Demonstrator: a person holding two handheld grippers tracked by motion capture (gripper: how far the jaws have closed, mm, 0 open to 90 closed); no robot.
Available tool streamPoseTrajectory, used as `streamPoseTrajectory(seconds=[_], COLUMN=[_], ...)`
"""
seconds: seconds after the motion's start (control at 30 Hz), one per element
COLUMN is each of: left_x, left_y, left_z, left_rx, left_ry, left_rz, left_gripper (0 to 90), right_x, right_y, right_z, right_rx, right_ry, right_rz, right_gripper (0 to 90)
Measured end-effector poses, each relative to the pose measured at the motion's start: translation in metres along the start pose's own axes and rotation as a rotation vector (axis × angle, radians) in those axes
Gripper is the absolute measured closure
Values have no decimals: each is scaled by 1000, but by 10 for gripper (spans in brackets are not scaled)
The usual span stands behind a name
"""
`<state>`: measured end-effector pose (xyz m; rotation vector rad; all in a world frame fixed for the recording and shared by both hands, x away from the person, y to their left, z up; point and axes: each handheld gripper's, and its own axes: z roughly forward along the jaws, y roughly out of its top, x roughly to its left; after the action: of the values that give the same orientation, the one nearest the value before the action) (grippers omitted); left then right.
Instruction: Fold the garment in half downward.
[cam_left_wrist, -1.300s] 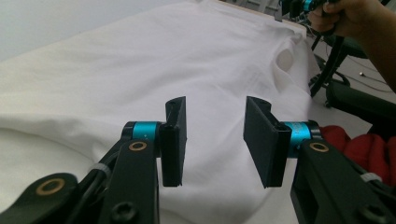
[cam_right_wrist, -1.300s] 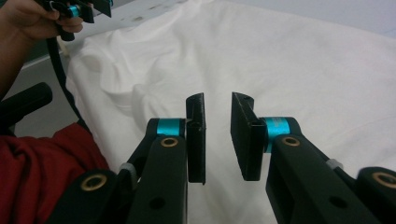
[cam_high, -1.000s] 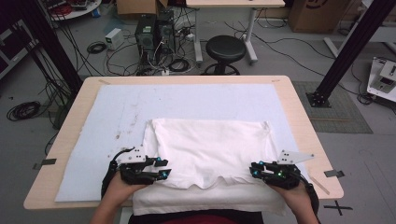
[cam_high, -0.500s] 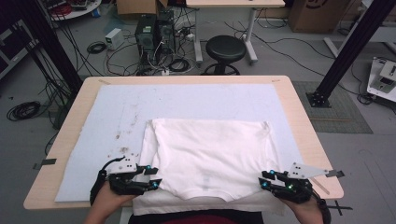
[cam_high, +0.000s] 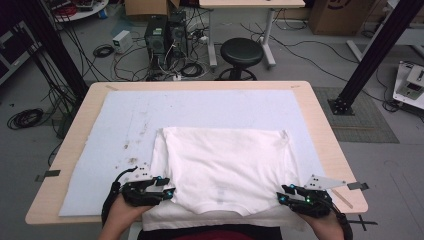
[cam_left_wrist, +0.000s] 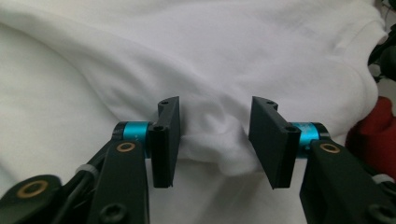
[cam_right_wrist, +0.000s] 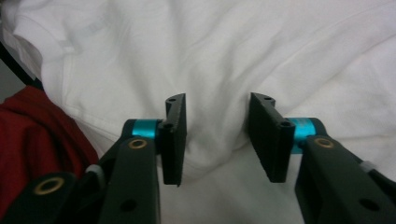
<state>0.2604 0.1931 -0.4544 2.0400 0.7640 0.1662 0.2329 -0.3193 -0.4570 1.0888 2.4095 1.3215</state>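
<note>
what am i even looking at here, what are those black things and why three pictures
No robot here: a person sits at a table and holds a hand tool with two black jaws, a claw, in each hand. The big picture is from a camera above, looking down at the table. In it, the left claw and the right claw sit at the near corners of a white t-shirt, which lies folded on a pale blue mat.

The other two pictures come from small cameras riding on each claw, looking along its jaws. In the left gripper view, the left claw has a bunched fold of the shirt between its jaws, with a gap on at least one side, so it looks loose rather than pinched. In the right gripper view, the right claw also stands open over the cloth. The red patch looks like the person's clothing.
</note>
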Motion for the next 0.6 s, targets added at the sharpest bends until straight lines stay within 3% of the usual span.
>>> streamPoseTrajectory(seconds=[0.03,0.07,0.1,0.2,0.33,0.43,0.6], left_x=[-3,-3,-3,-3,-2,-3,-9], left_y=[-1,-1,-2,-2,-3,-1,-1], left_z=[1,1,1,0,-4,-19,-28], left_rx=[1,1,-2,-8,-23,-66,-69], left_ry=[19,19,20,11,-11,-71,-123], left_rz=[22,22,29,30,30,13,8], left_gripper=[592,637,684,783,820,826,823], right_x=[1,1,2,2,1,2,7], right_y=[-1,-1,-2,-2,0,2,2], right_z=[0,0,-1,-1,-5,-19,-35], right_rx=[0,0,1,-2,-17,-49,-71], right_ry=[-5,-5,-7,-3,2,9,15], right_rz=[-11,-11,-19,-22,-18,-24,-22], right_gripper=[702,702,791,827,847,849,847])
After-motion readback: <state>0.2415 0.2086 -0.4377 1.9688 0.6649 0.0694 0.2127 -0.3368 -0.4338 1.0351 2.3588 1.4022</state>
